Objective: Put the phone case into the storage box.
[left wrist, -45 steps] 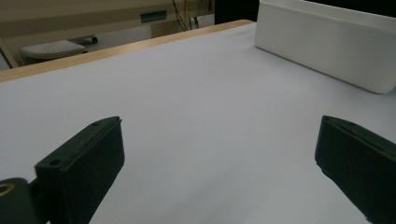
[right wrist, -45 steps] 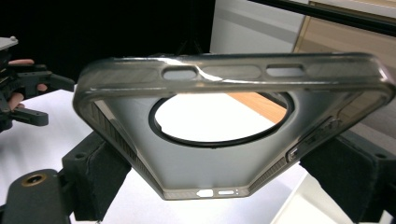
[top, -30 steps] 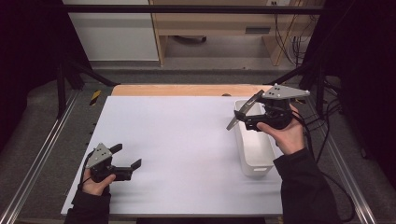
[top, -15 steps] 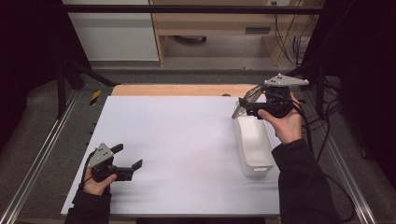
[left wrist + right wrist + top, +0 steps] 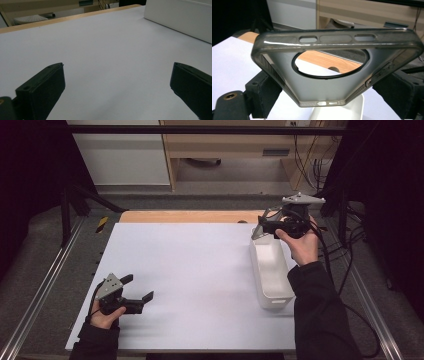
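Note:
My right gripper [image 5: 266, 226] is shut on a translucent grey phone case [image 5: 332, 65], held in the air over the far end of a white rectangular bin [image 5: 270, 270] at the table's right. The case [image 5: 258, 228] has a large round camera opening and side button slots, and both jaws press on its long sides. My left gripper [image 5: 136, 292] rests open on the white table [image 5: 195, 270] near the front left, with nothing between its wide-apart jaws. The bin's side wall [image 5: 180, 17] shows far off in the left gripper view.
A wooden strip [image 5: 190, 216] runs along the table's far edge, with a small hole in it. Metal rails [image 5: 45, 285] flank the table. A yellow-black object [image 5: 101, 223] lies on the floor at the far left. Cables [image 5: 345, 265] trail behind the right hand.
My right gripper has lifted and moved toward the far edge with the phone case, from above the bin's middle to above its far end. The left gripper has stayed put.

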Motion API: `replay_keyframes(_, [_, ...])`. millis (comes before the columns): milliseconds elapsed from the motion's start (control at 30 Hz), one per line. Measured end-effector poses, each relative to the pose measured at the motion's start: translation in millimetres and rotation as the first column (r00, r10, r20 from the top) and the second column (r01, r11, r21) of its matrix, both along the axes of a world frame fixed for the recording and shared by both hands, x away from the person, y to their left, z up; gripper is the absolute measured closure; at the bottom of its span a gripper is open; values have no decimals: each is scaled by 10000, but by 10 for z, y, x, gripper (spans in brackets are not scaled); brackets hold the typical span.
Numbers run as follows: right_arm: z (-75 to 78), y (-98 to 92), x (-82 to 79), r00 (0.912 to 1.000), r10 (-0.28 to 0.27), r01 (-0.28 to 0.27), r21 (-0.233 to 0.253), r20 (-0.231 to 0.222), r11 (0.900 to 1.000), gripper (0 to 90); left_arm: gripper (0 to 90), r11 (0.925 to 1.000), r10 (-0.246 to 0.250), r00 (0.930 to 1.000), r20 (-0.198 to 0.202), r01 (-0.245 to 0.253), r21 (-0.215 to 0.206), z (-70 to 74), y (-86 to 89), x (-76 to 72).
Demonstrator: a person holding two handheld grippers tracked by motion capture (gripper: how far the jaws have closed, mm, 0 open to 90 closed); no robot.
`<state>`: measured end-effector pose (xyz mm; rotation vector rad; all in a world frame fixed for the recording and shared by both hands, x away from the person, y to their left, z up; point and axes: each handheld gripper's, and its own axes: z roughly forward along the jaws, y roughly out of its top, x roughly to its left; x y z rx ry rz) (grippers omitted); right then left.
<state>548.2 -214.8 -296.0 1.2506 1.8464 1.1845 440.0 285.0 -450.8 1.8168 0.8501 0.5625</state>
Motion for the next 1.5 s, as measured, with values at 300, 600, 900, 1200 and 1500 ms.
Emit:
replay_keyframes(300, [-79,-5,142,9962,-814,816,47,-296,9967,117,0,10000,-45,10000,-6,45,30,-6,-11,2])
replay_keyframes(600, [-196,6,283,9874,-1444,1446,-15,-644,9895,117,0,9999,-98,9999,-33,98,57,-18,-18,6])
replay_keyframes(900, [-298,34,408,9790,-1843,1826,-270,-875,9828,117,0,9998,-159,9999,-41,159,85,-23,-26,10])
replay_keyframes(1200, [-413,49,506,9709,-2121,2093,-360,-1114,9772,116,0,9997,-192,9998,-71,193,117,-32,-32,14])
replay_keyframes(1500, [-548,75,610,9630,-2305,2264,-445,-1398,9730,116,0,9996,-228,9997,-87,229,162,-41,-40,18])
